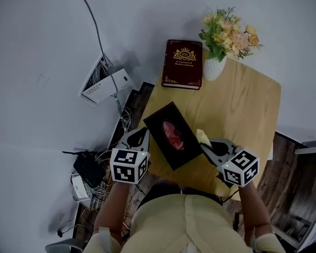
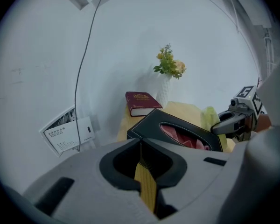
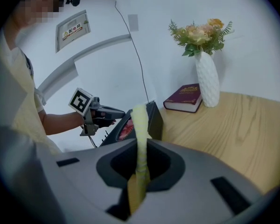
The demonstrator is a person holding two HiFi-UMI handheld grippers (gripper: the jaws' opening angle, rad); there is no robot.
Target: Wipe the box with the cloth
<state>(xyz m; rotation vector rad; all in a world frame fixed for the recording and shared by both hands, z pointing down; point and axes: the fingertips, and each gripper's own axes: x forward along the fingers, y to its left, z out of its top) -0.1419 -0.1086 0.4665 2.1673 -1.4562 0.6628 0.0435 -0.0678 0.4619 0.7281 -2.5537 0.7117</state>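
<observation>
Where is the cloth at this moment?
The cloth is pinched in the right hand-held gripper, at the head view's lower right, just right of the black box on the wooden table.

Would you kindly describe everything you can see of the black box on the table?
The box is black, rectangular and leather-like, with pale stitching along its edges. An oval opening in its top shows red-pink tissue. It lies top up, turned diagonally, on the wooden table near its left edge. The left gripper is at its near left side, and the cloth, in the right gripper, is by its right side; contact is unclear.
</observation>
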